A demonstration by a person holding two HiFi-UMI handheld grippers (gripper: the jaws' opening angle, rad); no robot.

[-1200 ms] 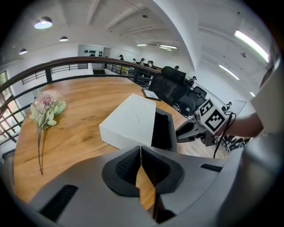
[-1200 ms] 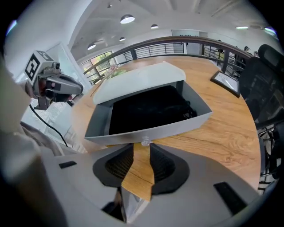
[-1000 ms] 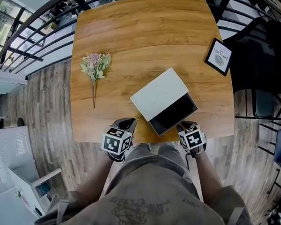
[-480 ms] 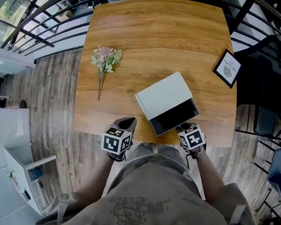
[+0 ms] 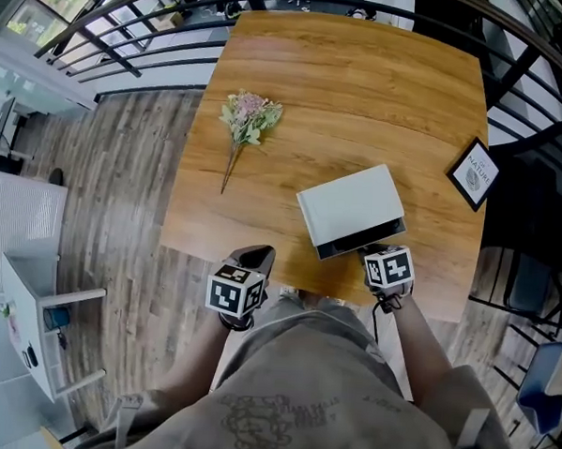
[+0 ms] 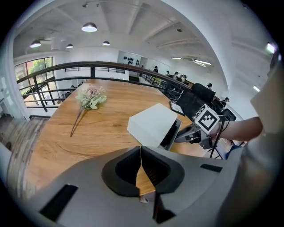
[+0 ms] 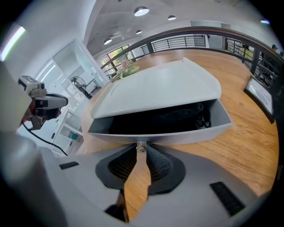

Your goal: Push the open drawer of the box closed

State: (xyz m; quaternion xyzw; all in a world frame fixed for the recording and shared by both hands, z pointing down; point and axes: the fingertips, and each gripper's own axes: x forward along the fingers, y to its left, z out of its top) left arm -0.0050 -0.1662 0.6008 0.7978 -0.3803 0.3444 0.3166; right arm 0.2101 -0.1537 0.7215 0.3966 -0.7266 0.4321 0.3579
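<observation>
The white box (image 5: 350, 207) lies near the front right of the wooden table (image 5: 363, 92). Its drawer (image 5: 363, 244) sticks out only a little toward me, showing a narrow dark slit. My right gripper (image 5: 381, 253) is shut, and its tips press against the drawer front (image 7: 177, 135); in the right gripper view the tips (image 7: 141, 146) meet right at that panel, with dark contents (image 7: 177, 115) behind it. My left gripper (image 5: 257, 257) is shut and empty at the table's near edge, left of the box. The left gripper view shows the box (image 6: 151, 124) and the right gripper (image 6: 183, 135) at the drawer.
A sprig of pale pink flowers (image 5: 247, 119) lies at the table's left. A framed card (image 5: 475, 173) stands at the right edge. A metal railing (image 5: 131, 33) runs behind and to the left, a dark chair (image 5: 535, 213) is on the right, and a white shelf unit (image 5: 32, 318) sits on the floor at left.
The drawer has slid most of the way into the box, with my right gripper following it forward. The left gripper has stayed at the table edge. The head view has shifted left.
</observation>
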